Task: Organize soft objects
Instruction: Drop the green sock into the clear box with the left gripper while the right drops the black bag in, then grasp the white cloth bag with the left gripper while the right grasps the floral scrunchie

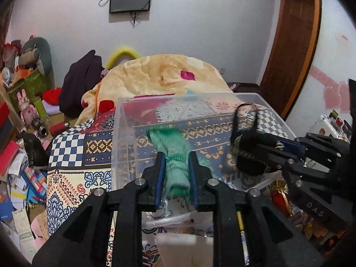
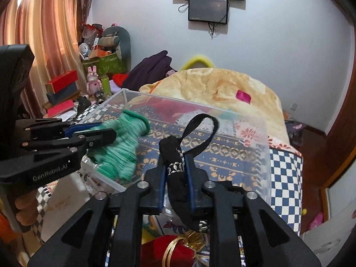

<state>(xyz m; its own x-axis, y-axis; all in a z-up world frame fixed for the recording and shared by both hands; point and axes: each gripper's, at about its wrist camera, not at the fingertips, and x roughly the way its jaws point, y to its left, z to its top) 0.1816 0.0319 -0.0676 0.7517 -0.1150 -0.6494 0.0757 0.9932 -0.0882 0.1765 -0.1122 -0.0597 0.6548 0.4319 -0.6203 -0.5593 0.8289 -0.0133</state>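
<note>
My left gripper (image 1: 176, 158) is shut on a green knitted glove (image 1: 173, 149) and holds it over the near edge of a clear plastic box (image 1: 124, 133) on the bed. It also shows at the left of the right wrist view (image 2: 106, 133) with the glove (image 2: 122, 142). My right gripper (image 2: 175, 162) is shut on a black fabric piece with a loop strap (image 2: 175, 153), held over the box's (image 2: 264, 146) near rim. It shows at the right of the left wrist view (image 1: 244, 151).
The box stands on a patterned bedspread (image 1: 73, 146). A yellow blanket heap (image 1: 164, 71) lies behind it. Cluttered toys and boxes (image 1: 26, 102) fill the floor at left. A red and gold item (image 2: 178, 249) lies just below my right gripper.
</note>
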